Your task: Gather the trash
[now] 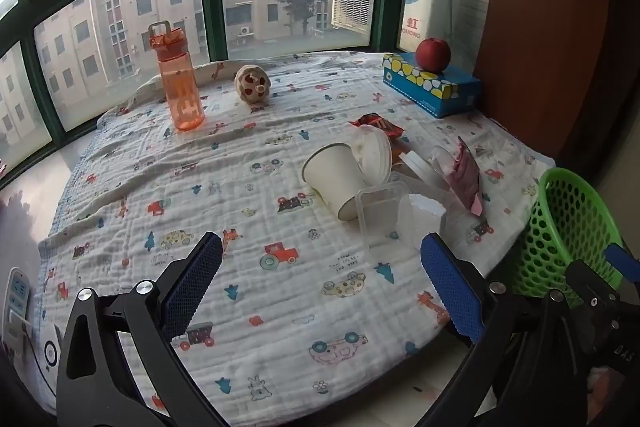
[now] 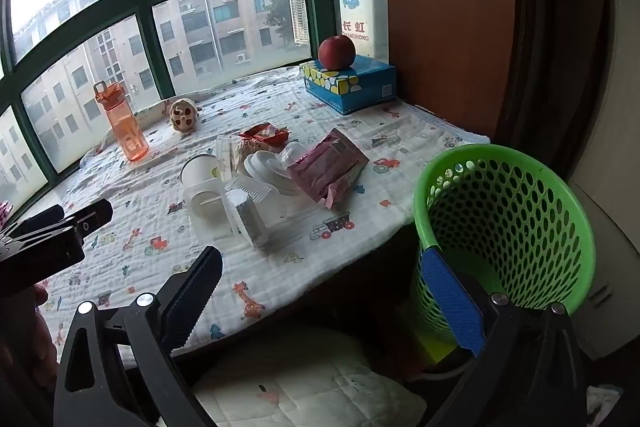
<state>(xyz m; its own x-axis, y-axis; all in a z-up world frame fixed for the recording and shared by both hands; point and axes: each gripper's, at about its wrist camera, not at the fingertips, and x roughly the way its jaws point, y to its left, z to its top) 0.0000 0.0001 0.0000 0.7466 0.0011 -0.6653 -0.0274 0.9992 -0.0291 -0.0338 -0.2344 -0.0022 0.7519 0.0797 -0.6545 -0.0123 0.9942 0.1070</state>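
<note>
Both the left gripper (image 1: 322, 279) and the right gripper (image 2: 326, 293) are hovering wide open, holding nothing. The trash pile (image 2: 276, 171) is lying mid-frame on the blanket (image 1: 200, 187); the green basket (image 2: 504, 223), lower right, is showing nothing inside.

a soft, wrinkled printed cloth (image 1: 280, 287) covers the tabletop. the green basket (image 2: 504, 223) is perforated glossy plastic, the white cup (image 1: 340, 183) matt paper, the pink wrapper (image 2: 324, 167) crinkled foil. the orange bottle (image 1: 178, 83) is translucent plastic.
</note>
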